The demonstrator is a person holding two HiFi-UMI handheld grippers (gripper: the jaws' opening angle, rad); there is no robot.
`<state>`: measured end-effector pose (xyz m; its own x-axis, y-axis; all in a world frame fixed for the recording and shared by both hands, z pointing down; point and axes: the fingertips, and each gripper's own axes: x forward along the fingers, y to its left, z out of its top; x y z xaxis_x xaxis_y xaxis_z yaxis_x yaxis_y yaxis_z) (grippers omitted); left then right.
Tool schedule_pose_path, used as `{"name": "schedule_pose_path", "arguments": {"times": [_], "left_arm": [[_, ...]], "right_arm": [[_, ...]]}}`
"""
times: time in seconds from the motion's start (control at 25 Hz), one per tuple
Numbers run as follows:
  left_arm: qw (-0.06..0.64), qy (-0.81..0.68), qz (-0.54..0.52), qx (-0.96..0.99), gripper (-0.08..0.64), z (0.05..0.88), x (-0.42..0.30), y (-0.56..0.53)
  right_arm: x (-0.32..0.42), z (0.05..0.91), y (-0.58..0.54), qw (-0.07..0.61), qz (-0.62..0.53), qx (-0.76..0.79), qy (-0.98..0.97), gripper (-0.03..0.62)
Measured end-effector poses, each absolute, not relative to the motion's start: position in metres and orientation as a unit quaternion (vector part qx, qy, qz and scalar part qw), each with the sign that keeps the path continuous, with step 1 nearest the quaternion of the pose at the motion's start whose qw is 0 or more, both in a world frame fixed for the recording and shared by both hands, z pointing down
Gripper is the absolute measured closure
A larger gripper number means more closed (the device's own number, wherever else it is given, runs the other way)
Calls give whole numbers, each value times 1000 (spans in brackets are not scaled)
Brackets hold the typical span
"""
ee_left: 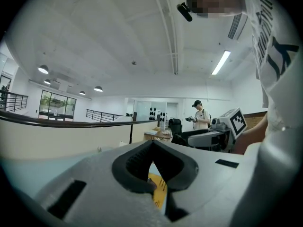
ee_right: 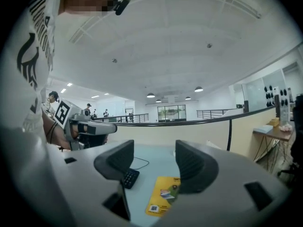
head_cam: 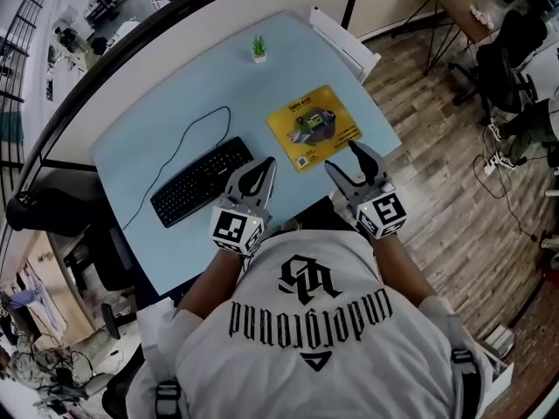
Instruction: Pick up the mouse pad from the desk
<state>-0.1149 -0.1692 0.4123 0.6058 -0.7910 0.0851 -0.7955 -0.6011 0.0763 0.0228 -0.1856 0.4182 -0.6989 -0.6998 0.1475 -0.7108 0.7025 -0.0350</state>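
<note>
Mouse pad (head_cam: 313, 127), yellow with printed artwork, lies flat on the pale blue desk (head_cam: 175, 94), just right of the black keyboard (head_cam: 203, 182). My left gripper (head_cam: 262, 168) hangs just beside the keyboard's right end, its jaw tips pressed together on nothing. My right gripper (head_cam: 342, 155) is farther right of the keyboard, at the pad's near edge, jaws spread apart and empty.
</note>
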Motion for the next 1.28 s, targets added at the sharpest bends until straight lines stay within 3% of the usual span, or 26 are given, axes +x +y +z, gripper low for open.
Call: {"name": "schedule_pose_path", "arguments": {"times": [1.28], "left_arm": [[160, -505, 113, 841, 554, 557, -81, -283]], "right_arm": [[87, 585, -336, 211, 154, 306, -916, 301]]}}
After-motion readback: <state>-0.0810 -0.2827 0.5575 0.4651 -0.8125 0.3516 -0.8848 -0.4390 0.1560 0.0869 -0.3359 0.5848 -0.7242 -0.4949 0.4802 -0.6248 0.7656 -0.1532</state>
